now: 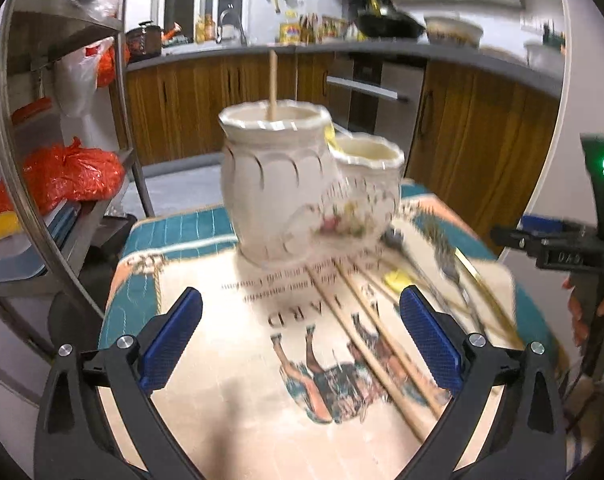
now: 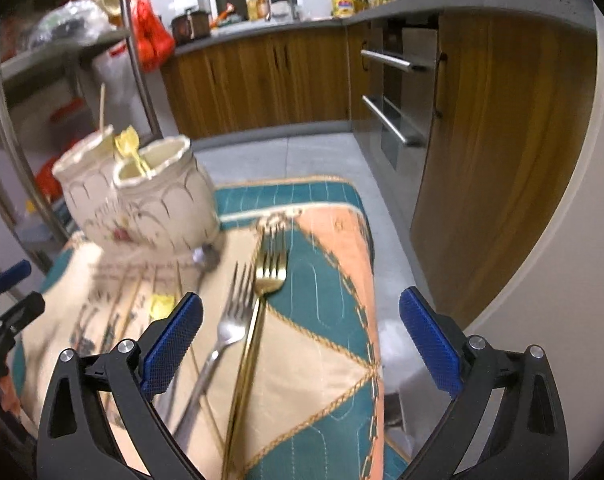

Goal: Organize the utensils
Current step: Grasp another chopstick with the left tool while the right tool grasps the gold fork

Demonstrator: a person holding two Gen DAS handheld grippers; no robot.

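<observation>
Kitchen cabinets in brown wood run behind your work area, with a metal rack off to the left holding orange bags. Your table is covered by a printed cloth in teal, peach and cream. On it stands a cream ceramic holder made of two joined pots, the taller one on the left in the left wrist view and the shorter one touching it on the right. One chopstick stands upright in the taller pot, and a small yellow utensil leans between the two rims. Loose chopsticks lie on the cloth in front of the holder, between your left tool's fingers in that view. Beside them lie a silver fork and a gold fork, side by side with tines toward the holder; a yellow piece and a spoon rest near the holder's base, both blurred. Your left tool has its jaws spread wide and grips nothing. Your right tool is likewise wide apart and empty, poised above the two forks, with the gold fork's handle running between its fingers without touching them.
</observation>
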